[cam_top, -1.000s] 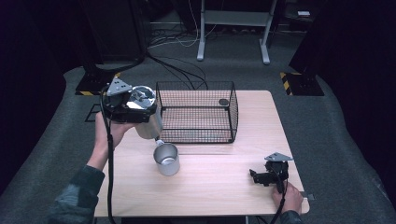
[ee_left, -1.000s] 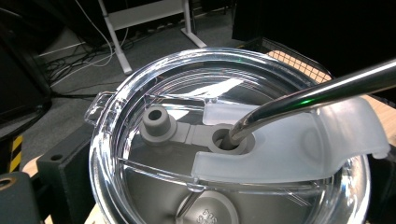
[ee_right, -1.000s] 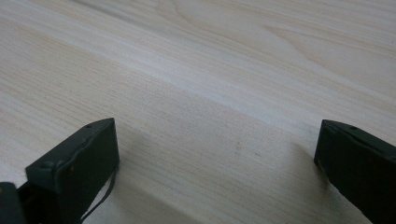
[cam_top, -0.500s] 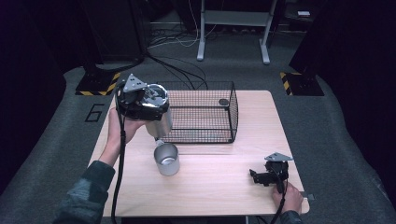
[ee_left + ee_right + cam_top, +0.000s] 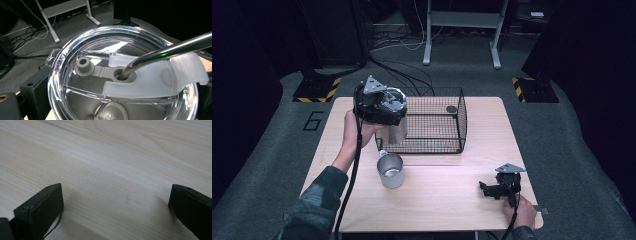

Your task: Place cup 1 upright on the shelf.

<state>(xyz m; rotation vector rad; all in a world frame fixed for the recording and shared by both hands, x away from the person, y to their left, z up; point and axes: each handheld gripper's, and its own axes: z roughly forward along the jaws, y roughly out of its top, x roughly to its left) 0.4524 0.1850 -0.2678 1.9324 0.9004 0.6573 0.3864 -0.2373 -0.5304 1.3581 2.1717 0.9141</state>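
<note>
Nearest to us, our right gripper [image 5: 496,190] rests low on the table [image 5: 447,200] near its front right corner, jaws spread wide with bare wood between them and nothing held. A little farther in, just left of the middle, a steel cup [image 5: 390,170] stands upright and open on the table, apart from everything else. Beyond it, our left gripper [image 5: 384,112] hangs in the air at the near left corner of the wire basket [image 5: 432,120], clenched on a tumbler [image 5: 396,131] whose clear lid [image 5: 125,75] has a metal straw [image 5: 170,50] running through its hole. We judge the work to be about halfway along: the tumbler is off the table and carried up to the basket's edge, but it isn't inside yet. A small dark round thing [image 5: 451,109] lies at the basket's far side; we cannot tell what it is.
</note>
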